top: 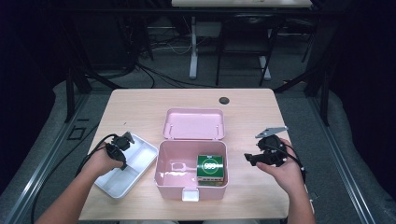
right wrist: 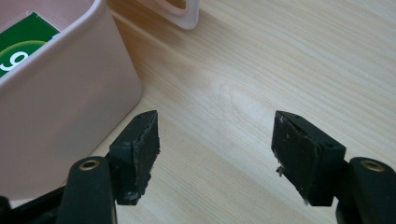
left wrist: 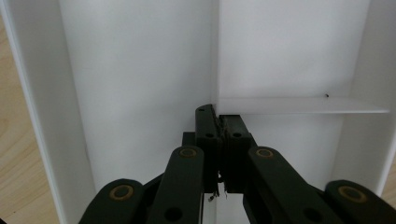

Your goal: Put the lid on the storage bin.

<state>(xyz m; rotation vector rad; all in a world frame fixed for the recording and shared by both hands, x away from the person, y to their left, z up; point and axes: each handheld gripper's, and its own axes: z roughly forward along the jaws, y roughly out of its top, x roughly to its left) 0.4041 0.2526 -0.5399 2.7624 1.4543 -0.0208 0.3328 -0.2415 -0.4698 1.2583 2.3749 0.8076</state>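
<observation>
A white divided tray (top: 140,156) lies at the table's left. My left gripper (top: 122,158) reaches down into it, and in the left gripper view the left gripper (left wrist: 218,116) is shut on the tray's thin dividing wall (left wrist: 215,56), where a cross wall (left wrist: 299,105) meets it. An open pink box (top: 161,172) stands at the centre with a green carton (top: 211,168) in its right side. My right gripper (top: 249,159) rests low over the table just right of the box. In the right gripper view the right gripper (right wrist: 215,135) is open over bare wood, beside the pink box wall (right wrist: 60,93) and the green carton (right wrist: 23,42).
The box's pink lid (top: 194,123) lies flat behind it, and its latch (top: 190,195) sticks out at the front. A dark round hole (top: 224,100) sits near the table's far edge. Desk legs and cables stand on the floor beyond.
</observation>
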